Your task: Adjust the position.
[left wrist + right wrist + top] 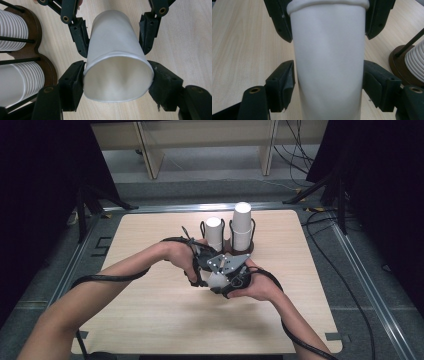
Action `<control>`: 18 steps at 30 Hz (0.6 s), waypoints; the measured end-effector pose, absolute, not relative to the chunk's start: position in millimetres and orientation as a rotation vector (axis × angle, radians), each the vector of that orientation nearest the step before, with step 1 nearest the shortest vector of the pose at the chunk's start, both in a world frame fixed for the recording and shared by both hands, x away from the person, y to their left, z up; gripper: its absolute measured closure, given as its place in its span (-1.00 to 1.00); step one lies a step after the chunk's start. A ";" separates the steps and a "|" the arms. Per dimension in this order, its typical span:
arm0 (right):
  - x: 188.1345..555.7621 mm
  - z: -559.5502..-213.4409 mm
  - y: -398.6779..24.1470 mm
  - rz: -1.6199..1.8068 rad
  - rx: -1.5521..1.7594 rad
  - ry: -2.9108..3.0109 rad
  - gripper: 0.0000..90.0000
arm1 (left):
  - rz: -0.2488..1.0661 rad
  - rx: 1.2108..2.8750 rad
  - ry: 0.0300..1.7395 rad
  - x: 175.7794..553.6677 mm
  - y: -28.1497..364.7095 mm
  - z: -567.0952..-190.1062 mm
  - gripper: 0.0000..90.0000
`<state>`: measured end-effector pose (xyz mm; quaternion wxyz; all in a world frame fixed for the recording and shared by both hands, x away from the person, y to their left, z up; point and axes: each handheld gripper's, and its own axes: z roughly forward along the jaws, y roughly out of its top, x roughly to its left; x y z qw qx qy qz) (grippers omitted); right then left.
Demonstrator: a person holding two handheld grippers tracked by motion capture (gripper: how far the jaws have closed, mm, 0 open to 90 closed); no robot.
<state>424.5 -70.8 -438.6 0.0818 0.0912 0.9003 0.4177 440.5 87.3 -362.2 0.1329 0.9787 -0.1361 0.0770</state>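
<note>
A single white paper cup [215, 280] lies level between both grippers, low over the table's middle. My left gripper [117, 77] is shut on the cup [115, 45] at its open rim, one pad on each side. From the opposite end my right gripper [329, 82] reaches in, and its pads press the sides of the cup [329, 50] near the middle of its body. In the high view the left gripper [206, 271] and the right gripper [223, 278] meet nose to nose, with a grey plate on top of the right one.
Just behind the hands stands a dark wooden cup holder [248, 249] with black rods, holding a short stack of cups [214, 232] and a taller stack [242, 225]. The wooden table [150, 320] has bare room at the front and on both sides. Cables trail back from each gripper.
</note>
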 end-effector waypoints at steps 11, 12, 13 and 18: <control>425.7 -440.3 -69.9 1.245 0.263 2.683 -0.25 | 0.229 2.852 -0.424 439.3 85.5 -360.8 -0.26; 425.7 -440.6 -70.0 1.248 0.262 2.685 -0.24 | 0.223 2.839 -0.402 438.2 85.5 -361.6 -0.26; 425.9 -440.9 -70.1 1.252 0.258 2.683 -0.24 | 0.219 2.837 -0.401 438.0 85.5 -361.5 -0.26; 425.7 -441.1 -71.4 1.255 0.232 2.667 -0.21 | 0.210 2.805 -0.405 438.3 86.1 -360.9 -0.28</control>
